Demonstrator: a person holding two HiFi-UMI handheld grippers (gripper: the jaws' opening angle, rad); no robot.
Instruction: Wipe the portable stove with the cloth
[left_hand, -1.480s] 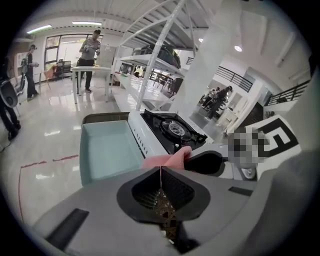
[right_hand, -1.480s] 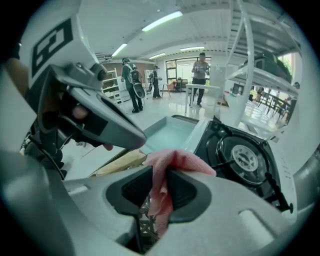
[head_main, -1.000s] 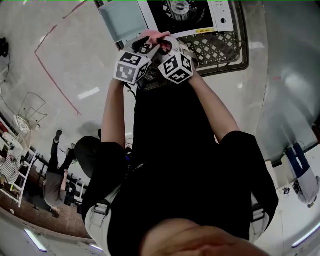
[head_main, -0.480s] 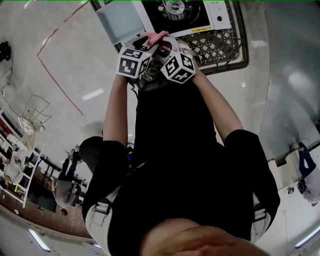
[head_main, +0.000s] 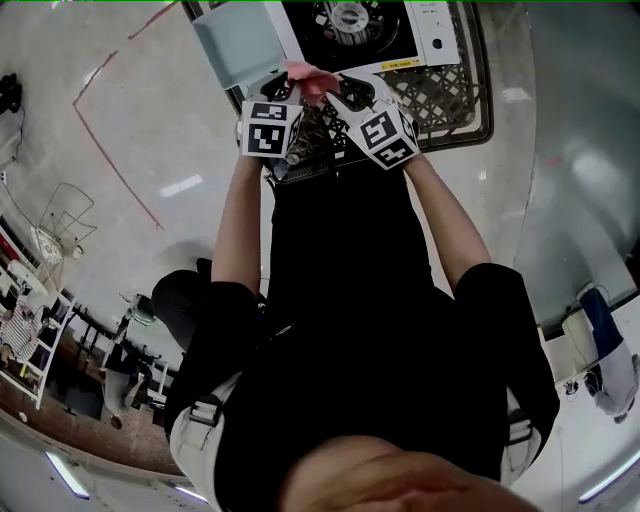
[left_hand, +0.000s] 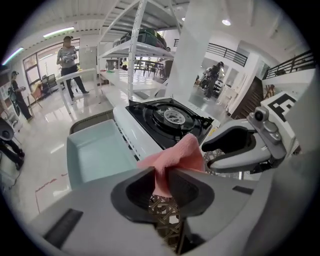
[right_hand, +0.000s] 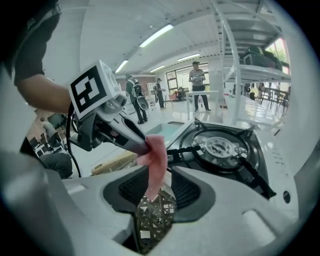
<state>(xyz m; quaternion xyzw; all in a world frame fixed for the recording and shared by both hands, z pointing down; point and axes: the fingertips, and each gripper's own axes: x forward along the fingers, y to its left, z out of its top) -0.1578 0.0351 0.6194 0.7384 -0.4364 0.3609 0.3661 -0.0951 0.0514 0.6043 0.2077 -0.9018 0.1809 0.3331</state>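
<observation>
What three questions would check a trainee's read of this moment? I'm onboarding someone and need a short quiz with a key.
1. True or false: the left gripper is clamped on the pink cloth.
2. In the left gripper view, what sits left of the portable stove? A: a pale blue tray. B: a kettle. C: a pan.
3. Fill in: the right gripper's jaws stand ____ around the cloth's hanging end.
Key: 1 true; its jaws have just been closing on the cloth. 2 A. 3 apart; they have just been opening, and the pads do not press the cloth.
</observation>
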